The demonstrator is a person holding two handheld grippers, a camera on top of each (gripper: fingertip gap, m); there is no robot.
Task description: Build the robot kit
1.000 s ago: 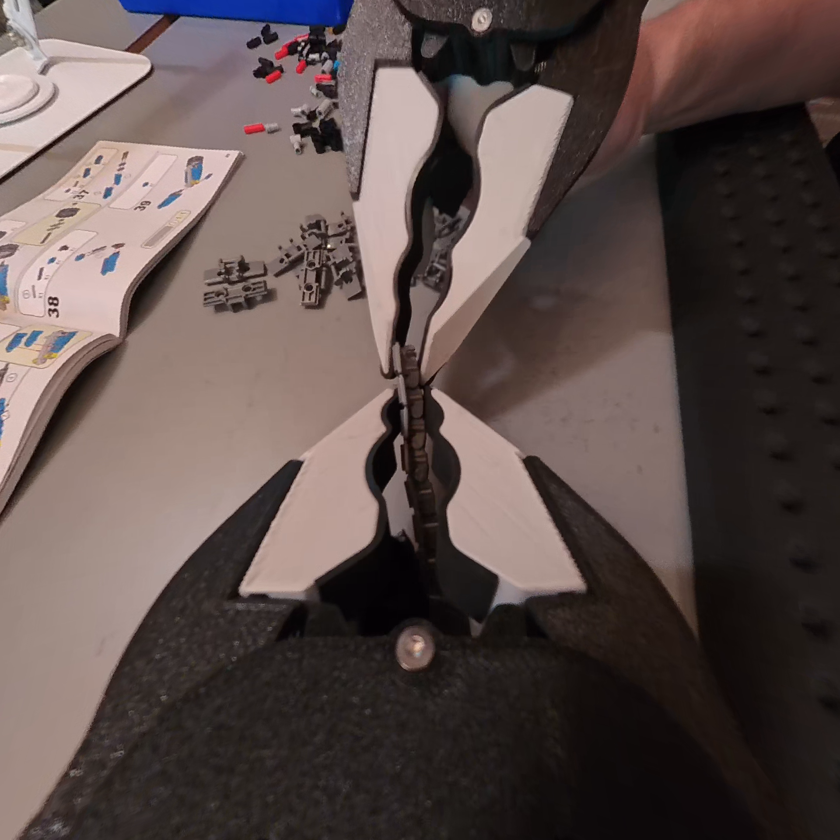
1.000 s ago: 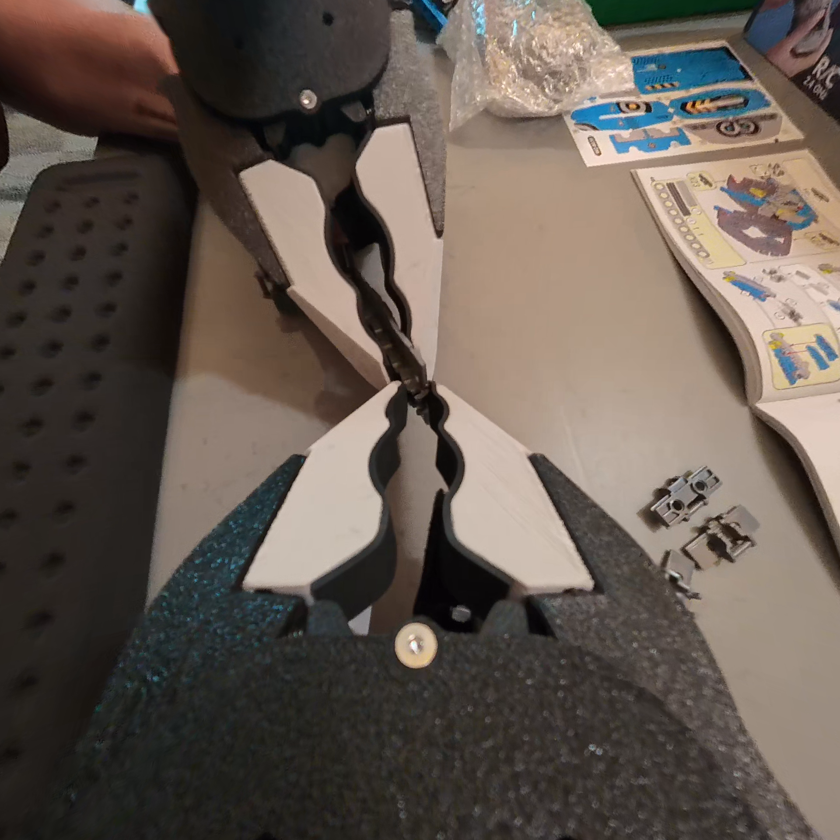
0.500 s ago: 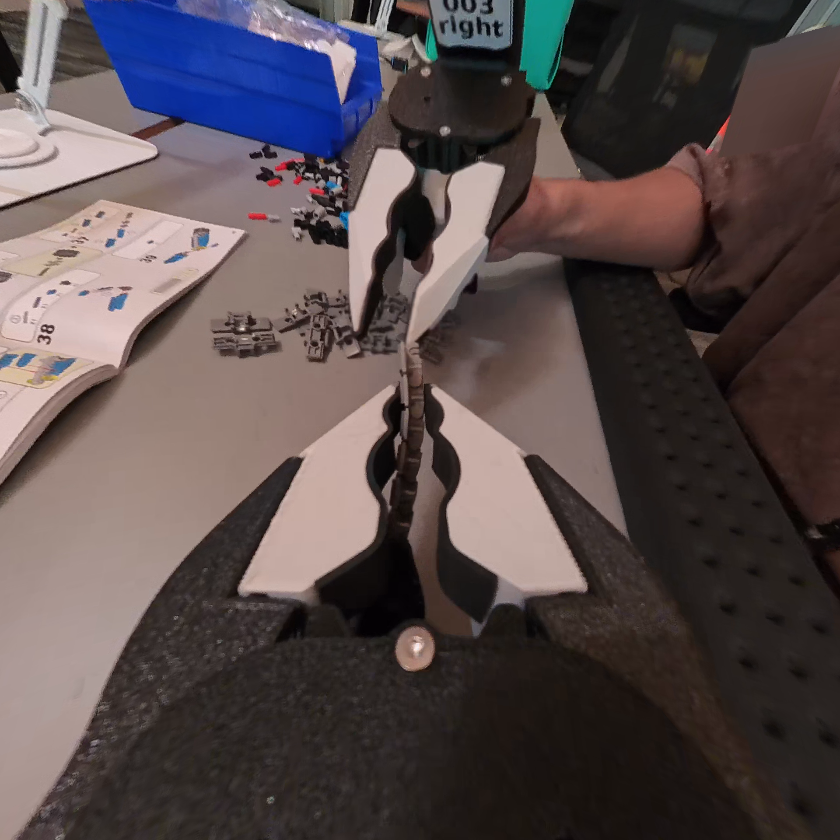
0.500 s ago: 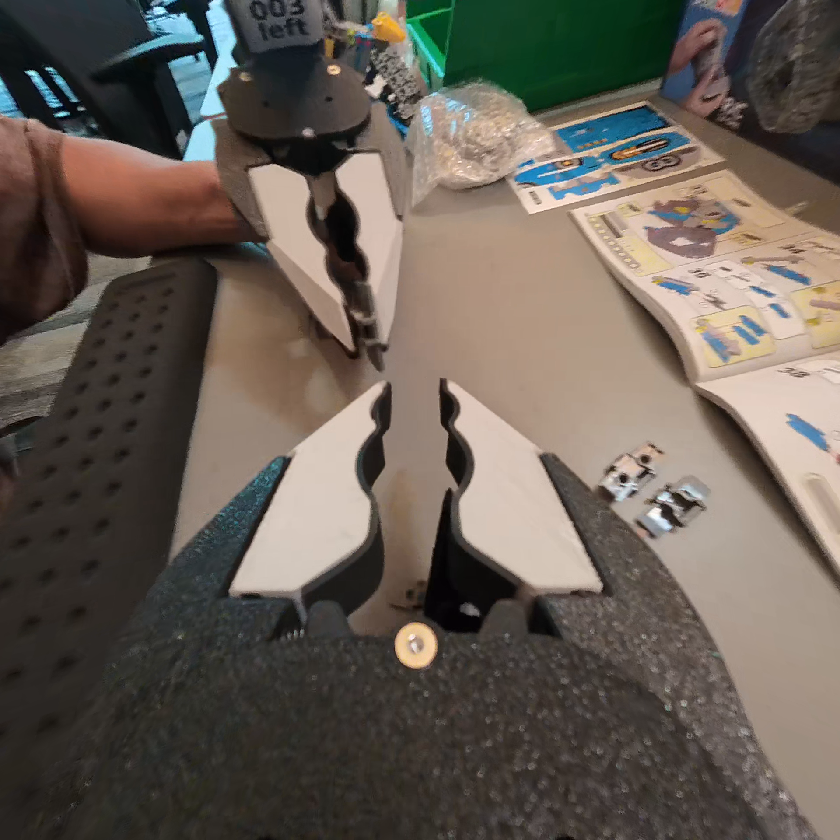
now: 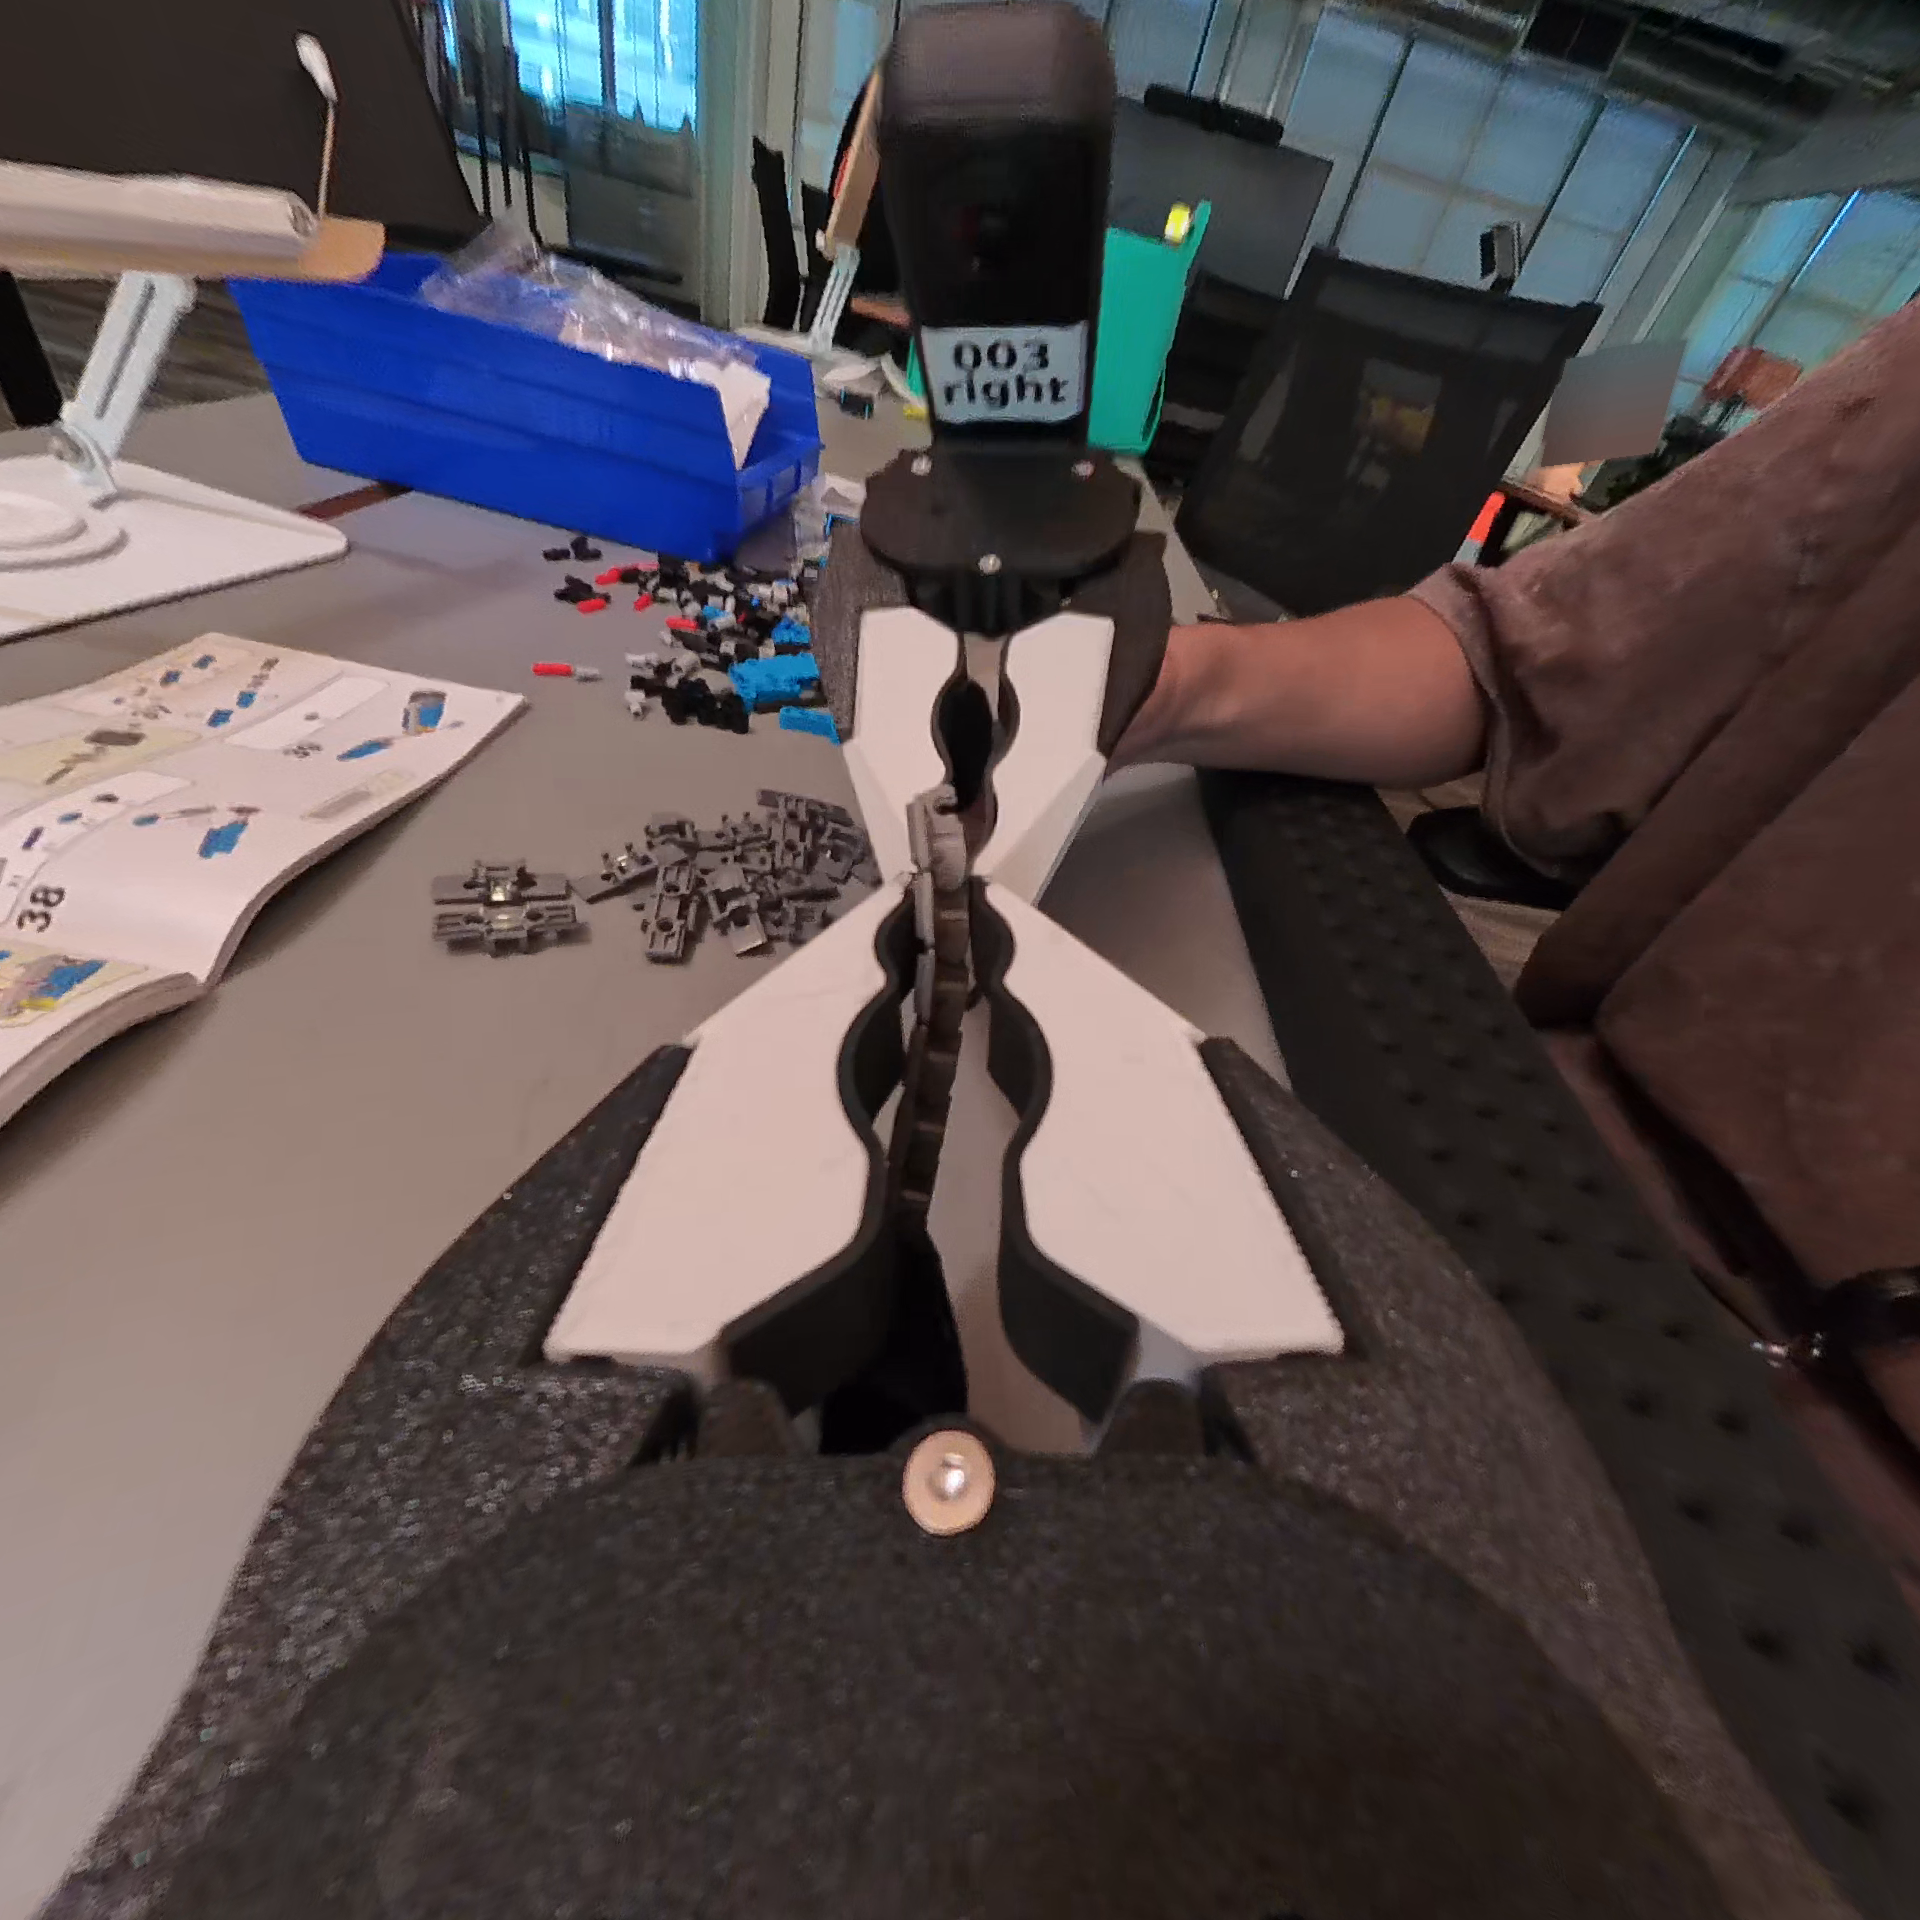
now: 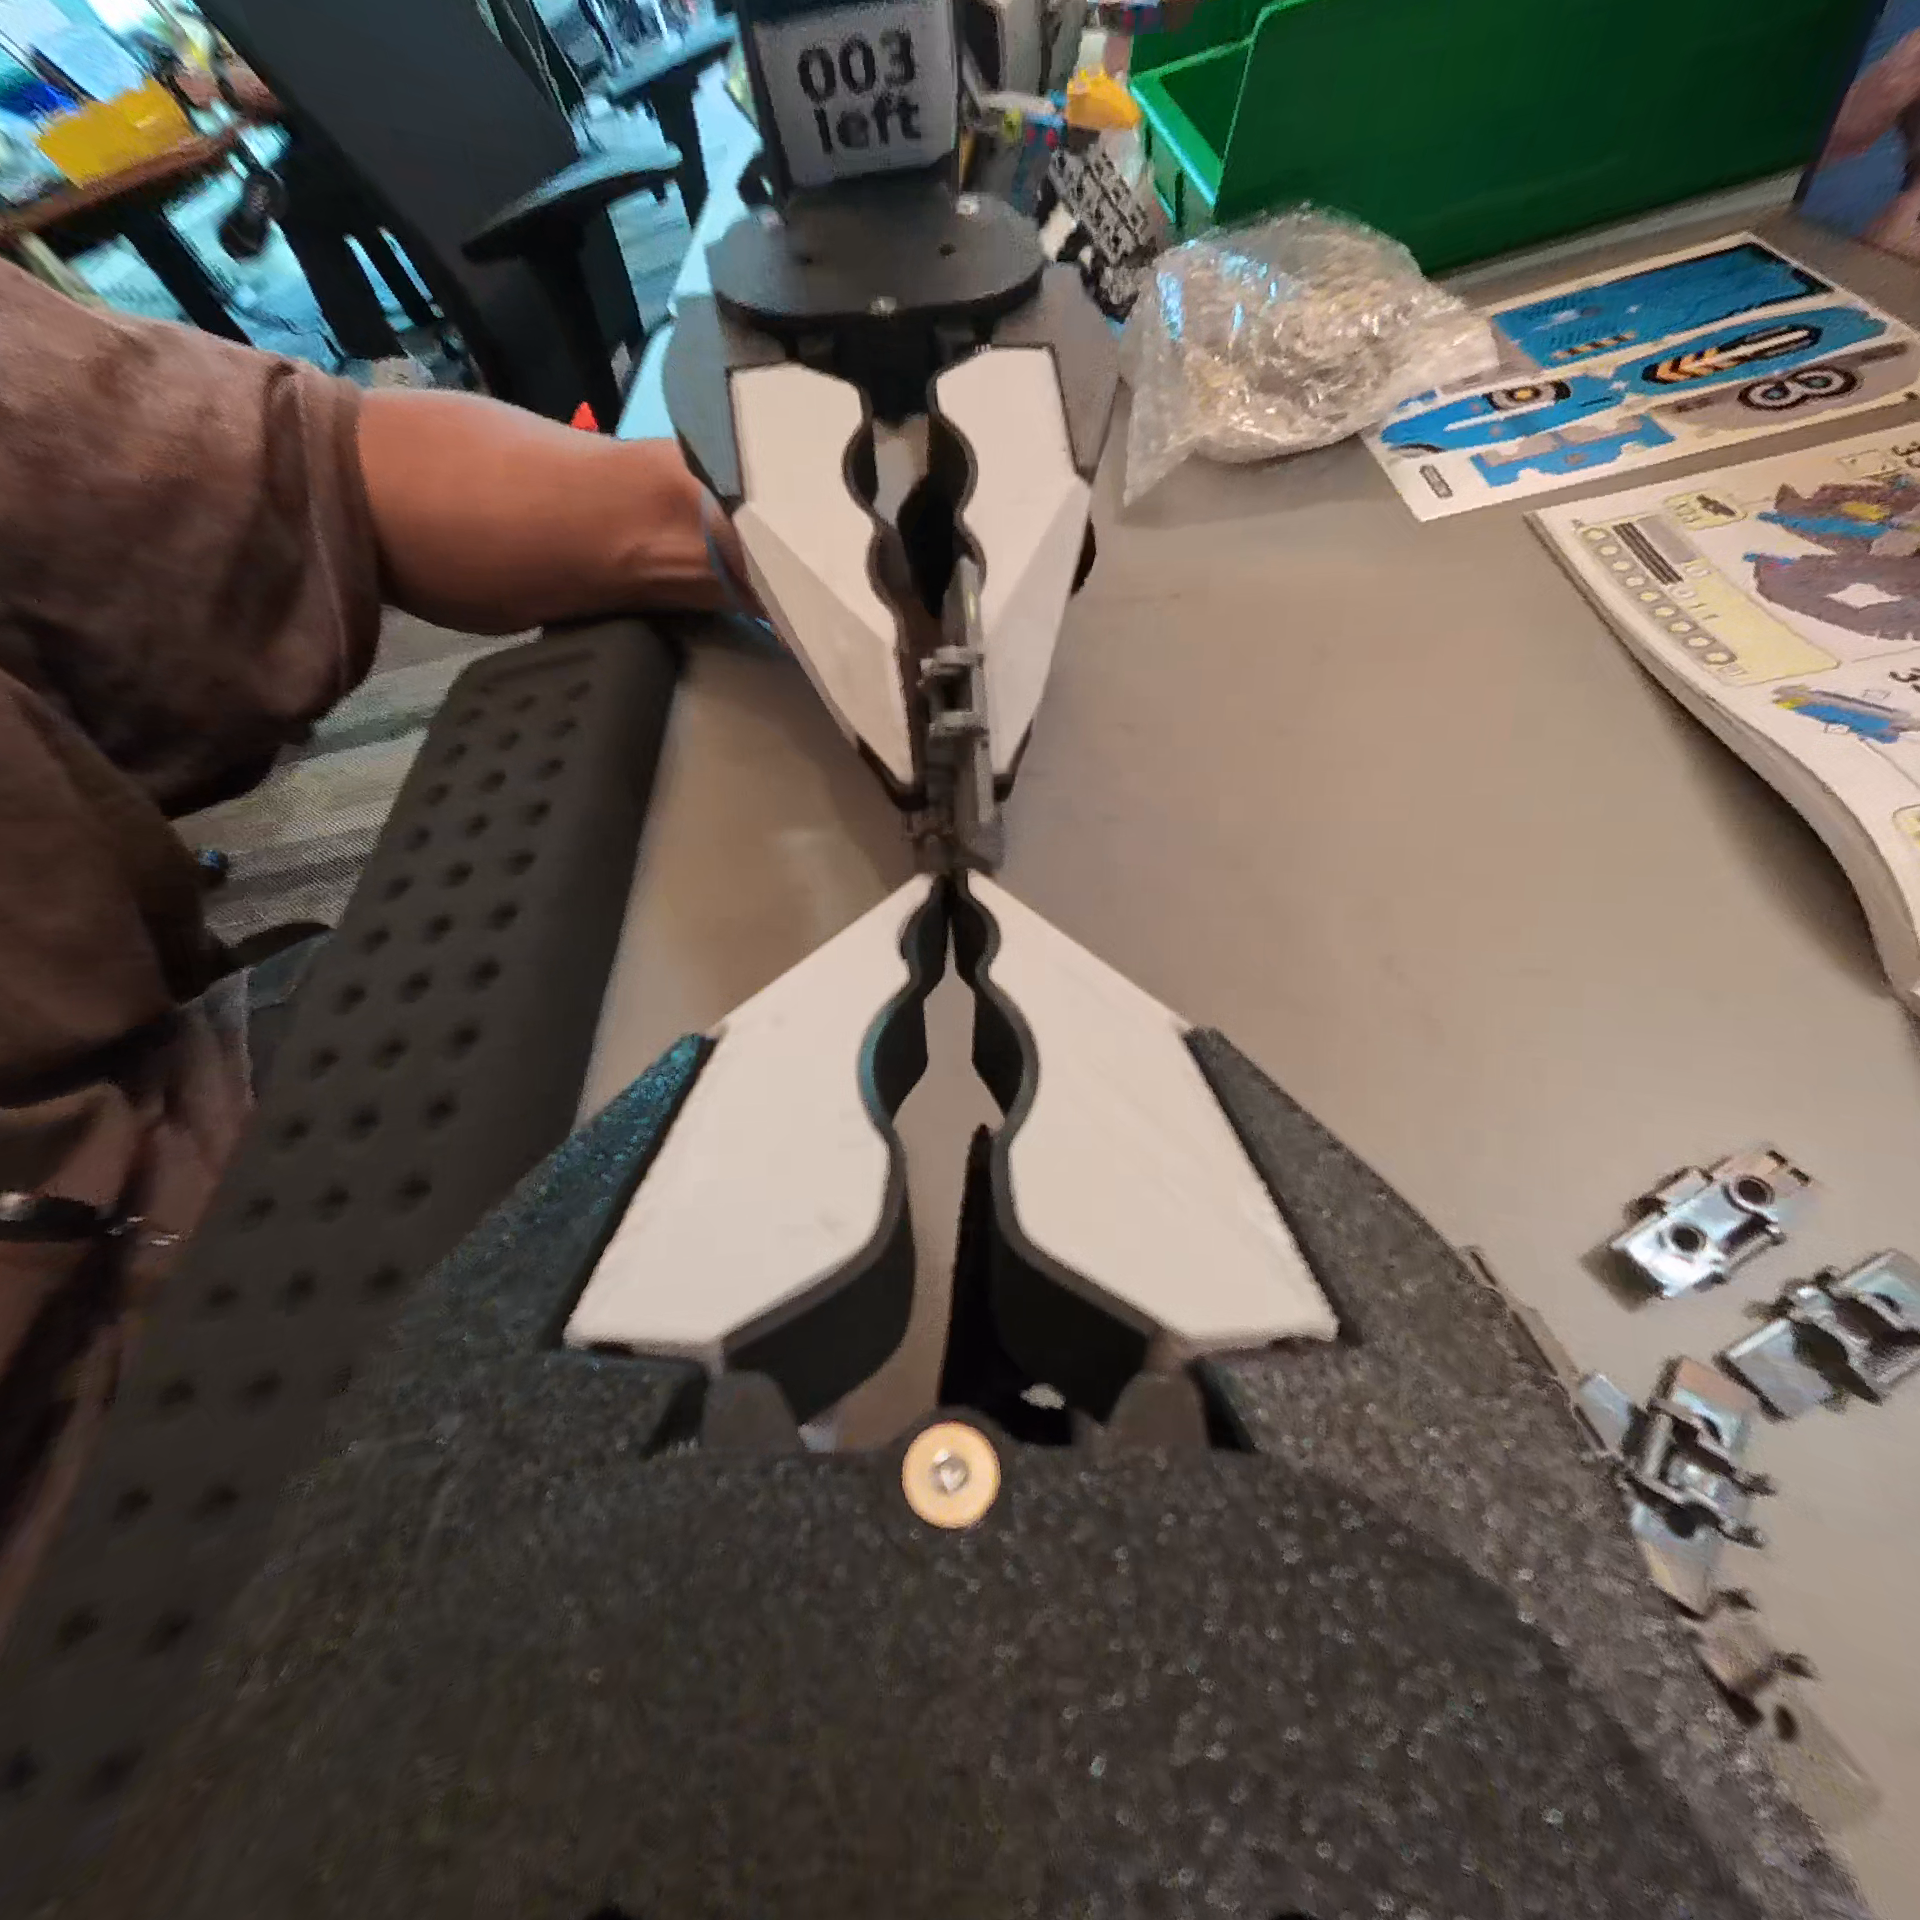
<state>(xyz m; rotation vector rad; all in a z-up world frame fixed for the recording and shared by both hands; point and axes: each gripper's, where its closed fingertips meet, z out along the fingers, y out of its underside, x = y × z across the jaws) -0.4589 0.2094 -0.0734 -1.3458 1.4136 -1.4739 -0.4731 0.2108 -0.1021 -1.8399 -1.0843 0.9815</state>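
My left gripper (image 5: 940,883) is shut on a chain of dark grey track links (image 5: 928,1049) that runs lengthwise between its fingers and sticks out past the tips. My right gripper (image 6: 953,888) faces it tip to tip, with its jaws closed on the free end link of the chain (image 6: 954,717). In the left wrist view the right gripper (image 5: 971,857) stands just behind the chain's light grey end link. In the right wrist view the left gripper (image 6: 951,795) points toward me. Both hover a little above the grey table (image 5: 312,1195).
A pile of loose grey links (image 5: 727,883) and an open instruction booklet (image 5: 208,779) lie left. Behind are small parts (image 5: 717,644) and a blue bin (image 5: 520,416). A black perforated pad (image 5: 1455,1039) borders the table edge. A few links (image 6: 1714,1216), a plastic bag (image 6: 1278,332) and a sticker sheet (image 6: 1662,384) lie nearby.
My right gripper let go of the chain end and pulled back open half a second ago. It has now come back and closed at the chain's tip. Both grippers have lifted and tilted up.
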